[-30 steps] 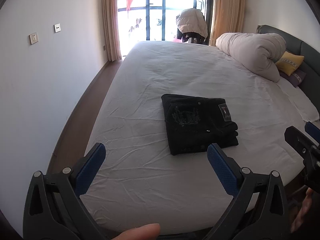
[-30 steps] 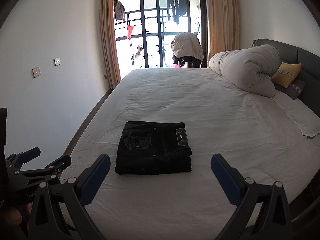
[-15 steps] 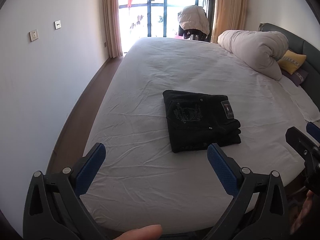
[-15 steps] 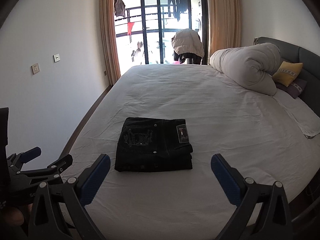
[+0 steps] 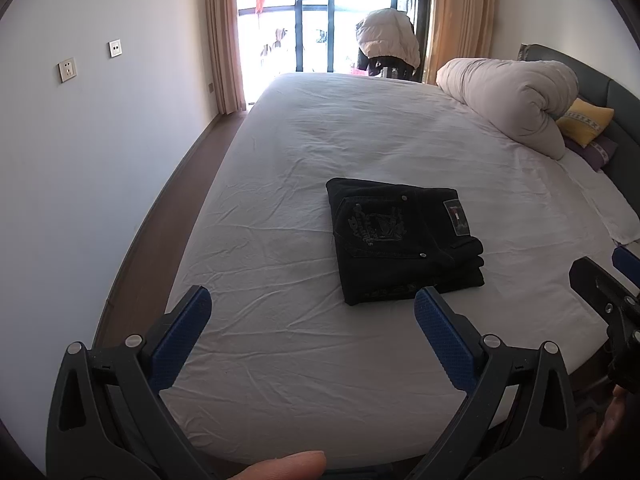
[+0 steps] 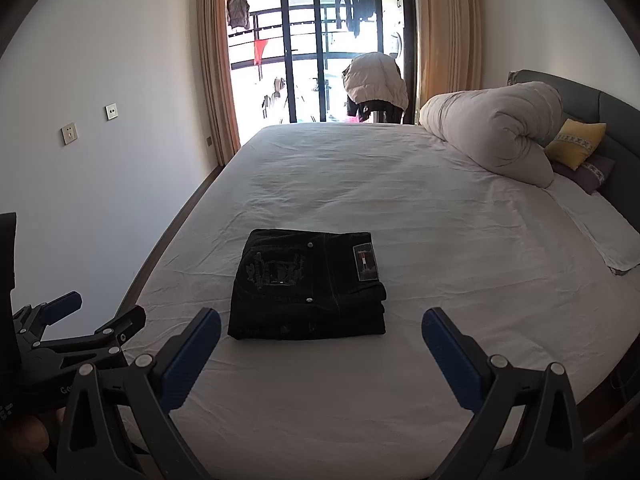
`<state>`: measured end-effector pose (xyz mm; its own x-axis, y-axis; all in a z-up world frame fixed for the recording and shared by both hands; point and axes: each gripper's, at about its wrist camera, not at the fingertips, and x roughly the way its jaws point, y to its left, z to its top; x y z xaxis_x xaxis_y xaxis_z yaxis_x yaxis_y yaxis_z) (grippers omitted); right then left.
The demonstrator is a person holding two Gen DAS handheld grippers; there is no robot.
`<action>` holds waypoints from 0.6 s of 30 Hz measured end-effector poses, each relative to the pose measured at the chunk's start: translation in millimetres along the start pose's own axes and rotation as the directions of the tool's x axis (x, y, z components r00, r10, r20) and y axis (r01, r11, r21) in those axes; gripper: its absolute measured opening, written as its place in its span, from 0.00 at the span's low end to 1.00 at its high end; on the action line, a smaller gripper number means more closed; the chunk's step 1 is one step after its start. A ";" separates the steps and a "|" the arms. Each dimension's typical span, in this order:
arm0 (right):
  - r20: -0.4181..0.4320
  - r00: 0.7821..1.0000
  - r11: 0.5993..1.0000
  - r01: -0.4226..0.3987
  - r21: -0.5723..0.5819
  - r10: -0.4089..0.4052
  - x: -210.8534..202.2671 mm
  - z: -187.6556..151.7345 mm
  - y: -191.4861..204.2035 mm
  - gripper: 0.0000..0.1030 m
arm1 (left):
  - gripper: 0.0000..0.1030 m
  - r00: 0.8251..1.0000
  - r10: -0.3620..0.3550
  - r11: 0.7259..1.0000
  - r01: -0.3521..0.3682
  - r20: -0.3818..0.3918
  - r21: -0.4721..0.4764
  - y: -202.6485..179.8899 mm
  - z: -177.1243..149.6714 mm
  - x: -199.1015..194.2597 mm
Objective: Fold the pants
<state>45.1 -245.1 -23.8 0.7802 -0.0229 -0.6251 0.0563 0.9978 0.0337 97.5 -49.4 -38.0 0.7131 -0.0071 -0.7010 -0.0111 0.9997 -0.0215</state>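
Pants, 1 black pair, lie folded into a compact rectangle on the white sheet of the bed, nearer its foot. Folding looks finished; next probably calls only for withdrawing. 2 grippers hover short of it, left gripper and right gripper, fingers spread apart, empty.
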 end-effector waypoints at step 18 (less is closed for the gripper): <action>-0.005 1.000 1.000 -0.001 -0.003 0.001 -0.4 -2.7 0.6 1.00 | 1.00 1.000 0.000 1.000 0.000 -0.001 0.000 0.6 0.4 -3.6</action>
<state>43.1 -244.3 -25.7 0.7773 -0.0217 -0.6288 0.0538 0.9980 0.0322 95.2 -48.8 -35.2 0.7128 -0.0067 -0.7014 -0.0114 0.9997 -0.0212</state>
